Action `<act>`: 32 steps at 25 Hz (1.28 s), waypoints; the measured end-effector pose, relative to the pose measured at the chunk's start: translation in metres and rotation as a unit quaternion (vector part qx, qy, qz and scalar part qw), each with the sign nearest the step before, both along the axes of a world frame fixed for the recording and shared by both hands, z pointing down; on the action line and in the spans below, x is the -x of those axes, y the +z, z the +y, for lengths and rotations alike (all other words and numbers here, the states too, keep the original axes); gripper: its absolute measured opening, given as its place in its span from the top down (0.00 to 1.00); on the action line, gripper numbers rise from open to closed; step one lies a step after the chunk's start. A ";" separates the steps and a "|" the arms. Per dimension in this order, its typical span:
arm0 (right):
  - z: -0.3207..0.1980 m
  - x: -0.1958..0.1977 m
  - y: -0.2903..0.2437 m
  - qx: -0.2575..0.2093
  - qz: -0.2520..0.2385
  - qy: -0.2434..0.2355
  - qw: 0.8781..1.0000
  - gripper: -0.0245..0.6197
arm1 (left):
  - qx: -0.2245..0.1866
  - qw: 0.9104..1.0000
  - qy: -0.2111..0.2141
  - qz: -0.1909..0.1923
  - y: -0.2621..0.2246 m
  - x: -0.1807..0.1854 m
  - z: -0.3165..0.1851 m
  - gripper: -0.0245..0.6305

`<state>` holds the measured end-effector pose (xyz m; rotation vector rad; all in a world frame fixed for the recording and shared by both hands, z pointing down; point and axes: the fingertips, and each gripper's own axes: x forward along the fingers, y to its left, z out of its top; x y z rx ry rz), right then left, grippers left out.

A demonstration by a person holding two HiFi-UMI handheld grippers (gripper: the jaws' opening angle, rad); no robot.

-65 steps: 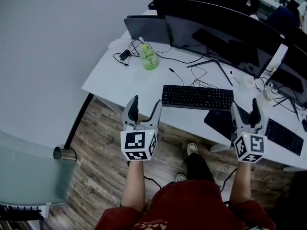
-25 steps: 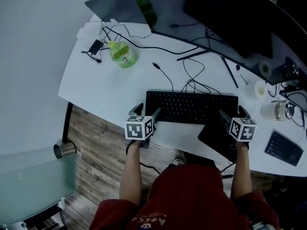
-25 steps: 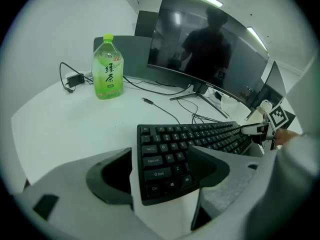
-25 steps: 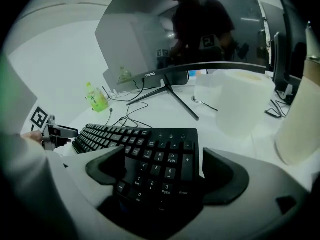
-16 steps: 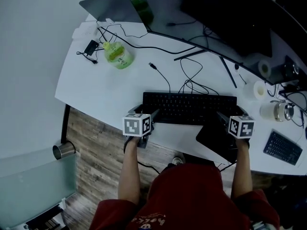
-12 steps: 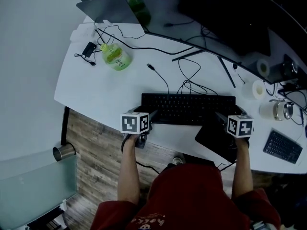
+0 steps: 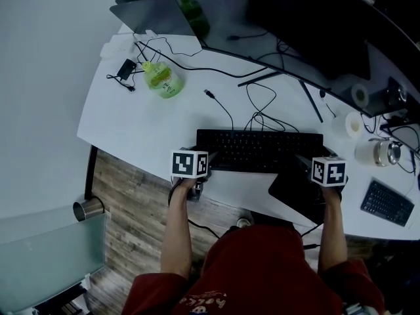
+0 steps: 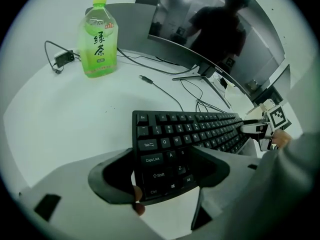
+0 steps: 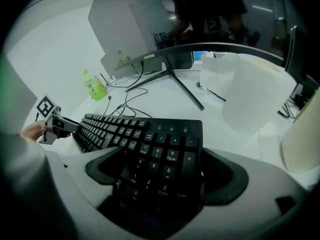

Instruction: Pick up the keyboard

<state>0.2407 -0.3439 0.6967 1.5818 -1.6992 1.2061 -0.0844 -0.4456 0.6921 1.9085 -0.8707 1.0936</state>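
Fingers of the left gripper (image 8: 162,173) and right gripper (image 9: 165,176) clamp opposite ends of the black plastic keyboard (image 7: 262,151), likely for a level lift.

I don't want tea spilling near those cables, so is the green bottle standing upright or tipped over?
Upright: the green bottle stands on its base on the desk, cap on top.

Premises: an office. A long white desk (image 7: 131,123) bears the keyboard (image 7: 262,151) gripped at its ends by the left gripper (image 8: 165,173) and right gripper (image 9: 161,178). Curved monitors (image 7: 295,25) stand beyond both grippers, with trailing cables (image 7: 223,110) between. A second keyboard (image 7: 387,202) lies right of the right gripper. Wood-look floor (image 7: 131,195) runs behind the left gripper.
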 end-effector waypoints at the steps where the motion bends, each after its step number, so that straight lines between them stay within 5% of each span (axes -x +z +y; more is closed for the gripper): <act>1: 0.000 0.000 0.000 -0.001 0.001 -0.001 1.000 0.26 | -0.005 1.000 -0.002 0.000 0.000 0.000 0.000 0.45; 10: -0.003 0.003 -0.017 -0.036 0.025 -0.011 0.999 0.26 | -0.047 0.999 -0.021 0.003 -0.015 0.010 0.011 0.45; 19: -0.017 0.008 -0.055 -0.113 0.037 -0.001 0.993 0.26 | -0.142 0.989 -0.029 0.008 -0.062 0.017 0.005 0.46; 32: -0.040 0.020 -0.176 -0.255 0.082 -0.002 0.963 0.26 | -0.291 0.954 -0.048 0.057 -0.181 0.032 -0.014 0.46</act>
